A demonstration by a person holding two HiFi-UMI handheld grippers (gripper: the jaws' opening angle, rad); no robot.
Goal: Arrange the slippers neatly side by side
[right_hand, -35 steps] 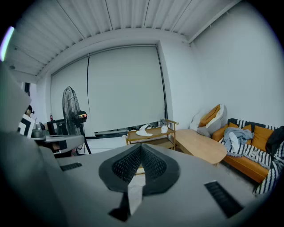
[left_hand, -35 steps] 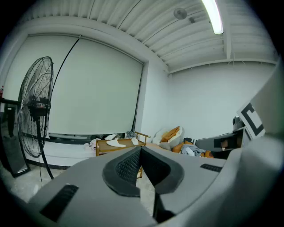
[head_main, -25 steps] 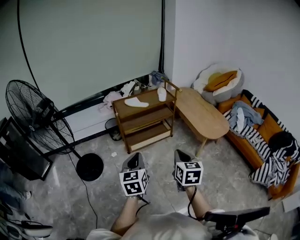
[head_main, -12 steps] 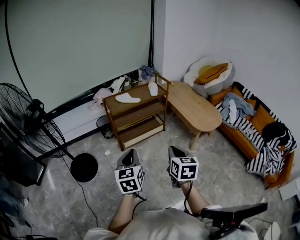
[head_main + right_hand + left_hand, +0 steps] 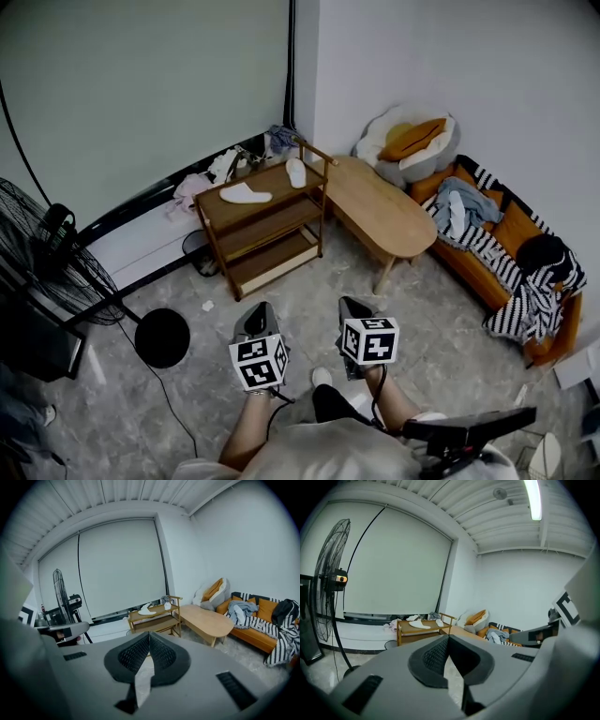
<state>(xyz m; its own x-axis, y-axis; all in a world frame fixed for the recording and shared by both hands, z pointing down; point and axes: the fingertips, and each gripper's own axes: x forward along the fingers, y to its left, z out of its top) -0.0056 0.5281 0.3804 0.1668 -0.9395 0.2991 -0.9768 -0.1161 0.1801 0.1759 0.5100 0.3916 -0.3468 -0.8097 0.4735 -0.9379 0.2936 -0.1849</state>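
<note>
nearest, at the bottom of the head view, the person's forearms (image 5: 249, 429) hold both tools out over a grey stone floor (image 5: 441, 328). the left hand-held gripper (image 5: 257, 317) is fully closed and holds nothing. in the left gripper view its dark ribbed pads (image 5: 433, 657) meet at the tip. the right hand-held gripper (image 5: 354, 311), just beside it, is likewise closed and empty, its pads (image 5: 134, 656) touching at the front edge. both point away from the person and slightly down, well short of any furniture.

to the left, a standing fan (image 5: 42, 258) rises from a round black base (image 5: 161, 337), and its cord trails over the floor.

further off, in the middle, stands a three-tier wooden shelf rack (image 5: 267, 228). the two white slippers lie on its top shelf, apart and at different angles. the left slipper (image 5: 245, 194) lies across the shelf. the right slipper (image 5: 296, 172) sits at the far right corner, turned lengthways. they are not side by side.

touching or just beside the rack on the right is an oval wooden table (image 5: 375, 208) with a bare top. right of it, an orange sofa (image 5: 502, 246) carries a grey garment and a black-and-white striped blanket (image 5: 530, 305).

farthest, a heap of clothes (image 5: 220, 169) lies behind the rack along the left wall. a pile of cushions (image 5: 412, 145) sits by the right wall, just right of the corner.
</note>
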